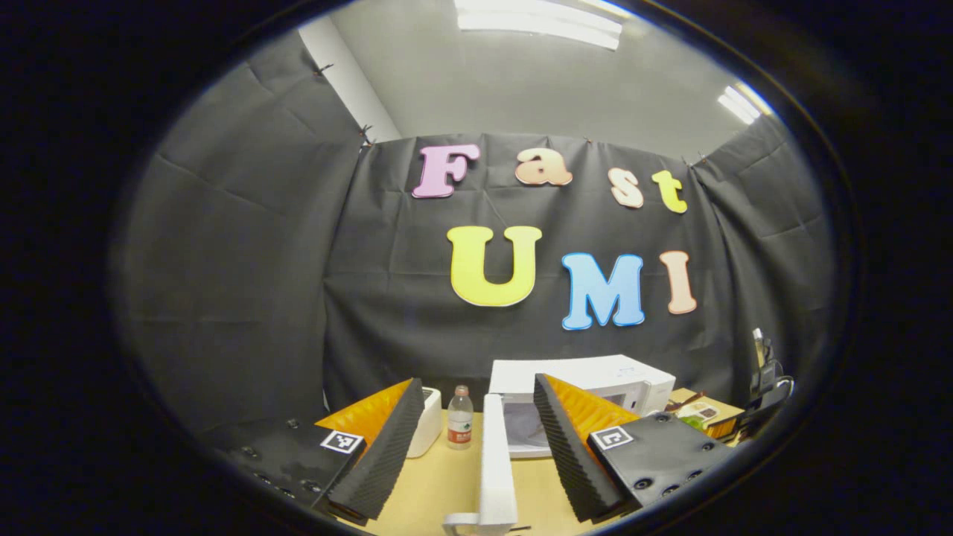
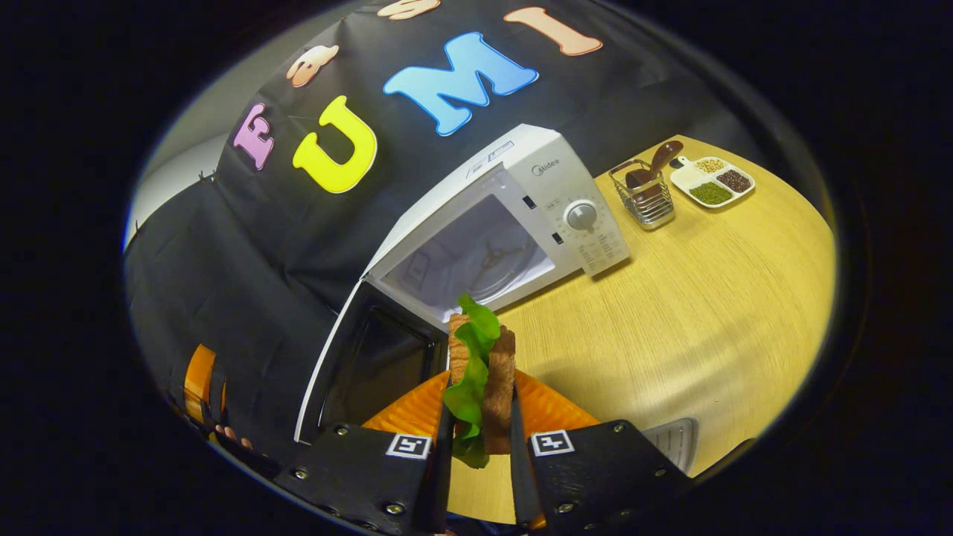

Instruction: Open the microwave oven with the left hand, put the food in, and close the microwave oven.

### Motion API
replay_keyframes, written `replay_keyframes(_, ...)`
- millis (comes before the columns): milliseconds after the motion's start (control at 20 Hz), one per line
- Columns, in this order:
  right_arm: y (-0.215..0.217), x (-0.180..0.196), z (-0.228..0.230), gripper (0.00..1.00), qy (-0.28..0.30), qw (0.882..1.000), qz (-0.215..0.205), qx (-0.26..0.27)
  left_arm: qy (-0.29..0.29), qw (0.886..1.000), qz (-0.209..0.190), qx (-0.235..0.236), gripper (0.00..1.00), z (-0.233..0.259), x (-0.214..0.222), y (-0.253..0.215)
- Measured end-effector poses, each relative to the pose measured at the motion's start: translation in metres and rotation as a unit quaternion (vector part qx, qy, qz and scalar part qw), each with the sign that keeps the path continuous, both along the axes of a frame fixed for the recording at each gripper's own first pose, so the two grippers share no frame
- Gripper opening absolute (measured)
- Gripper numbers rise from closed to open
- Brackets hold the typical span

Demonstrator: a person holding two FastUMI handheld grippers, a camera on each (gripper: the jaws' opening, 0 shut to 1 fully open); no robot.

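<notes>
Green-leafed sandwich before open microwave

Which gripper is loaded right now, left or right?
The right gripper: its fingers clamp a sandwich with lettuce, held before the open microwave. The left gripper is open, with only the edge-on door between its fingers.

microwave: 1 | sandwich: 1 | bottle: 1 | wire basket: 1 | divided dish: 1
</notes>
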State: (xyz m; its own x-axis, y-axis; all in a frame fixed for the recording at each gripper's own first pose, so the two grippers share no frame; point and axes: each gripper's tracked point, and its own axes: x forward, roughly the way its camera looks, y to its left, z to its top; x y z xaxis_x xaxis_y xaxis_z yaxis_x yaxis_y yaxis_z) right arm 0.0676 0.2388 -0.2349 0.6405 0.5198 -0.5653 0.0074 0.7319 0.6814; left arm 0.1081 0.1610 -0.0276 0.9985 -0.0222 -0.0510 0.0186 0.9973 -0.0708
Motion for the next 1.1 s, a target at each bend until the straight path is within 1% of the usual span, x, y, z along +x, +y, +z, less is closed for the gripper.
replay_keyframes(200,0.026,0.027,-0.008,0.34,-0.014,1.0,-0.026,0.006,0.002,1.0,-0.002,0.018,0.95,-0.003,0.003,0.025)
replay_keyframes(400,0.041,0.054,-0.013,0.34,-0.045,0.998,-0.042,-0.018,0.008,1.0,0.005,0.016,0.95,-0.01,0.006,0.051)
replay_keyframes(600,0.059,0.08,-0.018,0.34,-0.077,0.995,-0.052,-0.026,0.016,0.999,0.016,0.025,0.95,-0.018,0.007,0.073)
replay_keyframes(750,0.069,0.102,-0.029,0.34,-0.092,0.993,-0.06,-0.035,0.023,0.999,0.025,0.027,0.95,-0.023,0.008,0.089)
replay_keyframes(950,0.084,0.131,-0.044,0.34,-0.1,0.992,-0.074,-0.027,0.033,0.998,0.038,0.035,0.95,-0.03,0.003,0.109)
replay_keyframes(1100,0.089,0.158,-0.05,0.34,-0.123,0.988,-0.089,-0.022,0.039,0.997,0.05,0.039,0.95,-0.035,0.001,0.124)
